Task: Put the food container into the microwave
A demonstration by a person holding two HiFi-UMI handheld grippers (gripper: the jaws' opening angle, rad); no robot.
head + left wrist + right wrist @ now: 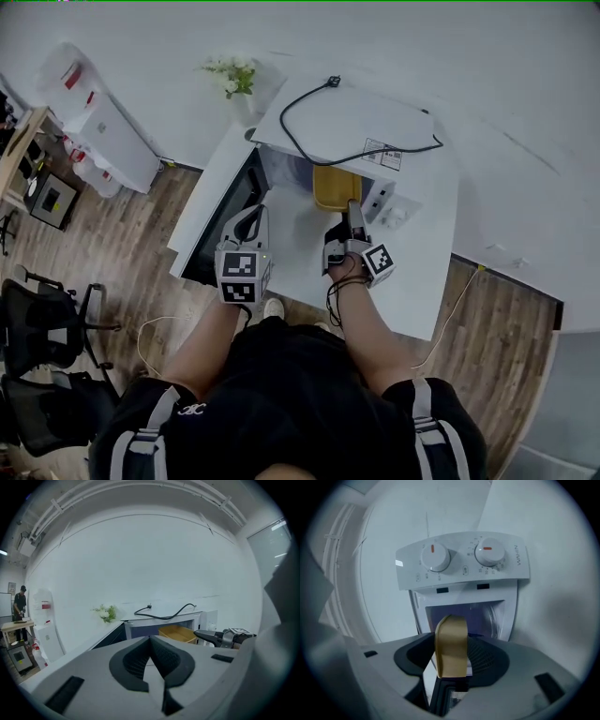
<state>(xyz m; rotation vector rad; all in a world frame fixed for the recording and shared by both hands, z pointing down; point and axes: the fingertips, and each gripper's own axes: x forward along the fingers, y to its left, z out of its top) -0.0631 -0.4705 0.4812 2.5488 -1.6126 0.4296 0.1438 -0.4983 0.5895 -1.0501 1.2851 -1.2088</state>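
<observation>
The white microwave (375,131) stands on a white table (422,281) with its door (223,214) swung open to the left. A yellow food container (335,186) lies at the mouth of the oven, partly inside. My right gripper (352,208) is shut on the container's near rim. In the right gripper view the container's rim (450,634) shows edge-on between the jaws of the right gripper (451,649), with the microwave's two knobs (433,556) beyond. My left gripper (253,216) hovers by the door, shut and empty. Its pads (161,656) meet in the left gripper view, where the container (177,633) shows too.
A black power cord (356,150) lies coiled on the microwave's top. A vase of flowers (232,75) stands behind the table's far left corner. Office chairs (47,328) and a white cabinet (98,127) are on the wooden floor to the left. A person (19,605) stands far off.
</observation>
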